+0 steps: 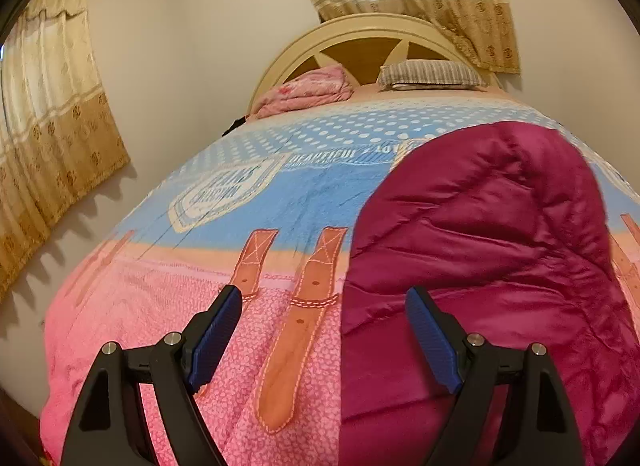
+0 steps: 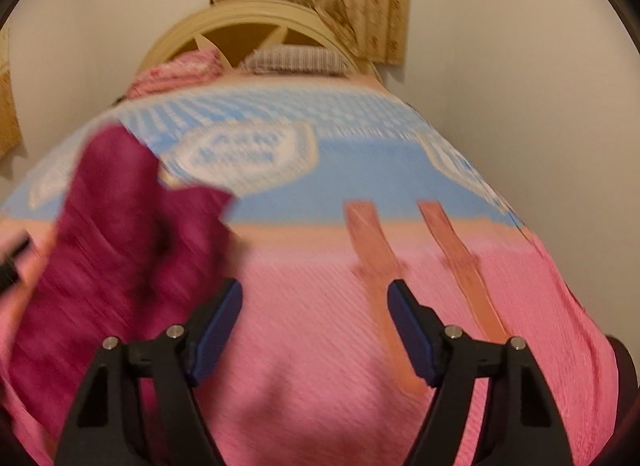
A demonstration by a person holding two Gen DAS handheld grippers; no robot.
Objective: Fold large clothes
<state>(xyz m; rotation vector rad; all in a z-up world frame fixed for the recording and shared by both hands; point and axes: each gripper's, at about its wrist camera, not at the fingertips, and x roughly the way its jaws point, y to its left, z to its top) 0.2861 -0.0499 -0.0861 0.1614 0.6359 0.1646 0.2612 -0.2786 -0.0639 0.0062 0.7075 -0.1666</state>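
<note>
A magenta quilted jacket (image 1: 492, 250) lies bunched on the bed, filling the right half of the left wrist view. My left gripper (image 1: 324, 302) is open and empty, held above the bedspread with its right finger over the jacket's left edge. In the blurred right wrist view the jacket (image 2: 120, 238) lies at the left. My right gripper (image 2: 314, 296) is open and empty, above bare pink bedspread just right of the jacket.
The bed has a pink and blue bedspread (image 1: 248, 201) with orange strap prints. A folded pink blanket (image 1: 308, 91) and a striped pillow (image 1: 430, 74) lie by the cream headboard (image 1: 360, 31). Walls and beige curtains (image 1: 52, 113) close in on both sides.
</note>
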